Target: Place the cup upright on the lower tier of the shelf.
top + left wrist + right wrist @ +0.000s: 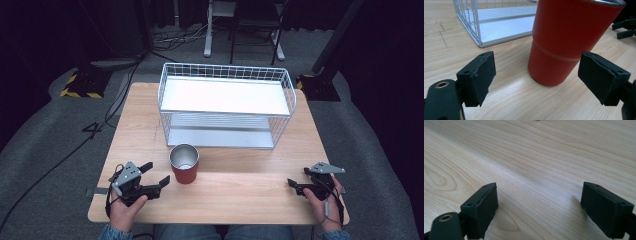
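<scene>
Left gripper [156,175] sits at the near left of the table [250,185] with its jaws spread wide and nothing between them, and the red cup [184,164] stands upright just to its right and slightly farther, so that hand's clearly the closer one. Right gripper [298,186] is also spread and empty, well apart at the near right over bare wood. The white wire rack [226,106] sits just beyond the cup, nothing blocking the way in.
</scene>
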`<state>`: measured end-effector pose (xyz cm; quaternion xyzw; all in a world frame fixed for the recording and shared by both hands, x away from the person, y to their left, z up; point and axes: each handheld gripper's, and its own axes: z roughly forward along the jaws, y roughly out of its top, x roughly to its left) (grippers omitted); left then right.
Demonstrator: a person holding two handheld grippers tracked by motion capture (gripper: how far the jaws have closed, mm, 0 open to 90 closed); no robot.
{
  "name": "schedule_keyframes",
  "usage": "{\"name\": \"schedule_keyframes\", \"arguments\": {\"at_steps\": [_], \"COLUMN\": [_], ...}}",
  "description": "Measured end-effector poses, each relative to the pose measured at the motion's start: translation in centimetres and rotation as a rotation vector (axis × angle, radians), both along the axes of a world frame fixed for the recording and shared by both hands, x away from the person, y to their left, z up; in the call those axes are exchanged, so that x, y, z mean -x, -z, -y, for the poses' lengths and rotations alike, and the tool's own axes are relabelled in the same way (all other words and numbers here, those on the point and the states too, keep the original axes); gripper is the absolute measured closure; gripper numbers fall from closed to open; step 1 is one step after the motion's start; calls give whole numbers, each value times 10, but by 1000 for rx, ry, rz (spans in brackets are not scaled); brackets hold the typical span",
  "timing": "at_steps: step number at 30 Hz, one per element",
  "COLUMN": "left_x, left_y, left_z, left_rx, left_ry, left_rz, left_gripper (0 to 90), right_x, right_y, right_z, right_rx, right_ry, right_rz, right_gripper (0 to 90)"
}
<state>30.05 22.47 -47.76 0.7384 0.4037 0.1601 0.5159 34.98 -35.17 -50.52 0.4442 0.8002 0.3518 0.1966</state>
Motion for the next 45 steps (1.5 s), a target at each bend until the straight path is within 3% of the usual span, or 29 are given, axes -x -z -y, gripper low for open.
{"name": "schedule_keyframes", "arguments": {"at_steps": [3, 7, 11, 15, 21, 29, 31, 38, 45], "left_x": [0, -3, -8, -11, -16, -25, -27, -32, -36], "left_y": [-1, -5, -4, -4, -2, 4, 5, 10, 16], "left_z": [6, 18, 26, 32, 49, 63, 66, 71, 80], "left_rx": [-25, -74, -93, -82, -114, -148, -162, -153, -186], "left_ry": [33, 33, 15, 48, 66, 58, 50, 36, 3], "left_rz": [3, 16, -3, -3, -15, -40, -36, -35, -31], "left_gripper": [153, 152, 153, 149, 152, 122, 124, 112, 140], "right_x": [0, 0, 0, -1, -5, -6, -6, -6, -6], "right_y": [0, 0, 0, 0, 0, 0, 0, 0, 0], "right_z": [0, 0, 0, -1, -3, -4, -4, -4, -4], "right_rx": [0, 0, -1, -1, 0, 1, 1, 1, 1], "right_ry": [0, 0, 1, 8, 11, 12, 12, 12, 12], "right_rz": [0, 0, 0, 1, 0, 1, 1, 1, 1], "right_gripper": [147, 147, 147, 147, 147, 147, 147, 147, 147]}}
